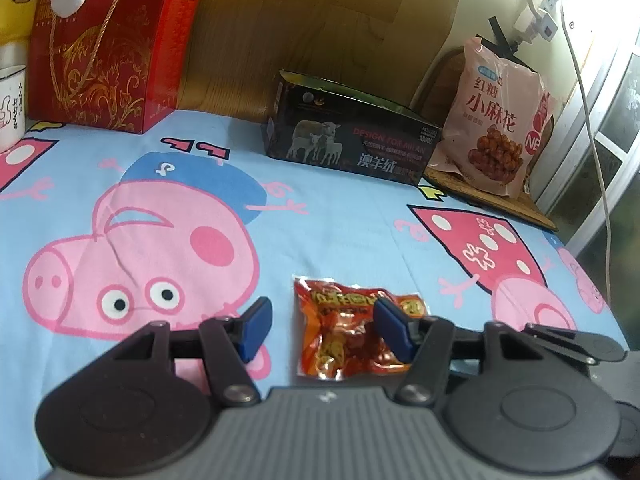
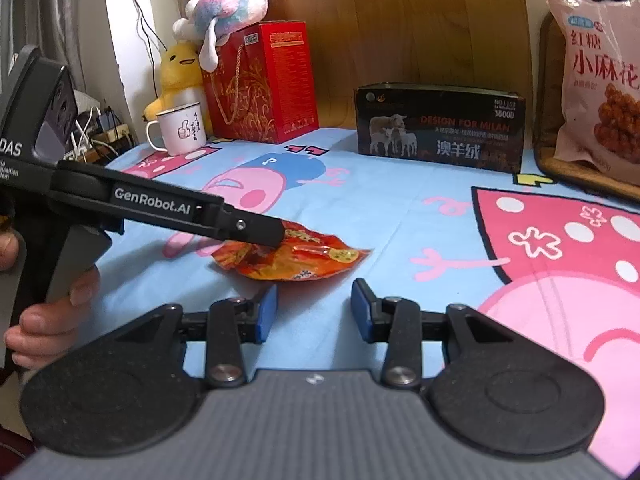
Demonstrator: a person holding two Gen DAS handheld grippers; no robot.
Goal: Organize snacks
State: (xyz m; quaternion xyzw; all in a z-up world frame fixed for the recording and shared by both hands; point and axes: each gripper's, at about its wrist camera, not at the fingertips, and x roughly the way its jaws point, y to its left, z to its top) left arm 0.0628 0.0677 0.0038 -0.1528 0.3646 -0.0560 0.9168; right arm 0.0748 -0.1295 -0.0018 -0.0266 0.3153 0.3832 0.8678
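The snack pack [image 1: 352, 332] is not yet picked up. It is framed by the parted left hand-held gripper [image 1: 320, 330]. Nothing is held by the parted right hand-held gripper [image 2: 314, 312] at its 6 o'clock.

snack packet [image 1: 352, 332] on bedsheet [image 1: 320, 220], box [image 1: 352, 136] behind

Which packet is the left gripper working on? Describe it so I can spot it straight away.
Start from the blue cartoon-pig cloth covering the table. Near its front edge, well in front of the black box, lies a small red-orange snack packet, with the left gripper open around it. It is the only packet lying flat on the cloth; the pink bag stands upright at the back.
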